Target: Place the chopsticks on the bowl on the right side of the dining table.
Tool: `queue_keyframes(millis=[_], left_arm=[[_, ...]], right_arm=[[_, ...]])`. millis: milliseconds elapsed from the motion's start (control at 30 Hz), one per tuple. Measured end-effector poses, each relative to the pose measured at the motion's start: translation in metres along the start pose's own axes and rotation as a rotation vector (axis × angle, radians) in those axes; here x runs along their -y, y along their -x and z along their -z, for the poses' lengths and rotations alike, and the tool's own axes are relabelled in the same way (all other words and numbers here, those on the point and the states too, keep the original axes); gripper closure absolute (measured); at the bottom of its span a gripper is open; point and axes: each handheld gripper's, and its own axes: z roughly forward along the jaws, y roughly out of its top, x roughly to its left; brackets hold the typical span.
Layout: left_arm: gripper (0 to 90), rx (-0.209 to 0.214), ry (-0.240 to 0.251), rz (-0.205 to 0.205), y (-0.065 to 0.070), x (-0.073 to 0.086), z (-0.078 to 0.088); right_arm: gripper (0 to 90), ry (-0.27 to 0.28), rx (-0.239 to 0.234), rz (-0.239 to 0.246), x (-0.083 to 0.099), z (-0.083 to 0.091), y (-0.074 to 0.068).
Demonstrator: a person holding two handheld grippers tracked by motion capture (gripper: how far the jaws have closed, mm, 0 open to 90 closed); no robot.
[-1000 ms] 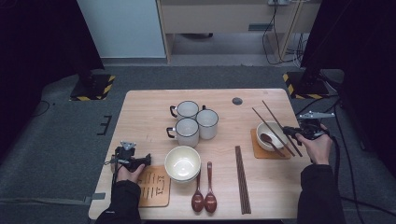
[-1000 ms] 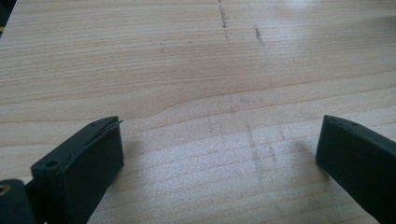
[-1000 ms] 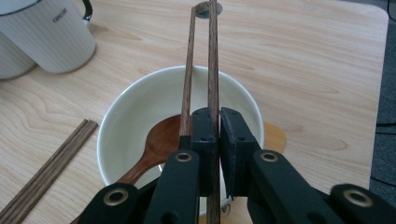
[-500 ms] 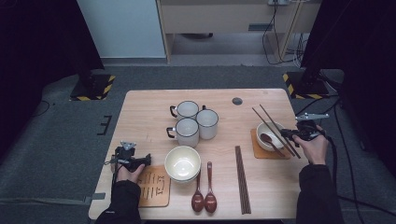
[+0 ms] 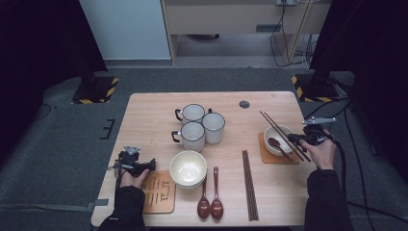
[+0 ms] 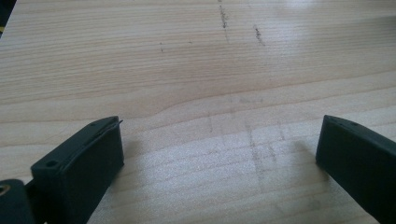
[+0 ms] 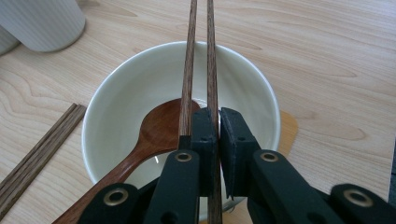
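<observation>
A pair of dark brown wooden chopsticks (image 5: 281,134) lies clamped between the closed jaws of the right gripper (image 5: 294,139), held at the table's right edge over a small white ceramic bowl (image 5: 277,139). From above, the sticks' long axis runs on a diagonal, their free ends pointing away from the person and toward the table's middle, their near ends at the gripper. In the right gripper view the pair of chopsticks (image 7: 200,60) runs straight ahead, side by side and near parallel, across the bowl (image 7: 116,88) and past its far rim. One stick sits between the black pads; the other lies against the outer face of the left jaw. A brown wooden spoon (image 7: 154,133) rests in the bowl beneath them, and the bowl stands on an orange coaster (image 5: 265,156).

The left gripper (image 5: 153,165) rests on the pale wooden table (image 5: 154,110) near the front left corner, jaws wide apart with bare wood between them (image 6: 219,140).

Counted across the table: three white enamel mugs (image 5: 197,127) in a cluster, two bowls including the larger cream bowl (image 5: 187,168), three wooden spoons, two of them lying side by side (image 5: 210,204) at the front edge, two sets of chopsticks, the second (image 5: 249,183) lying flat, and a wooden board with dark markings (image 5: 159,192).
</observation>
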Motion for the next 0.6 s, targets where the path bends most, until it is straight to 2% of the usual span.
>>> queue_keyframes(millis=[233, 400, 600], left_arm=[[0.0, 0.0, 0.002, 0.002, 0.0001, 0.0, -0.0001], [0.0, 0.0, 0.0, 0.0, 0.0, 0.0, 0.0], [0.0, 0.0, 0.002, 0.002, 0.0001, 0.0, -0.0001]], right_arm=[[79.4, 0.012, 0.007, -0.007, 0.0001, 0.0027, 0.0004], [84.3, 0.005, -0.003, -0.008, 0.0031, 0.0046, 0.0024], [84.7, 0.015, 0.004, -0.007, 0.0027, 0.0021, 0.0012]])
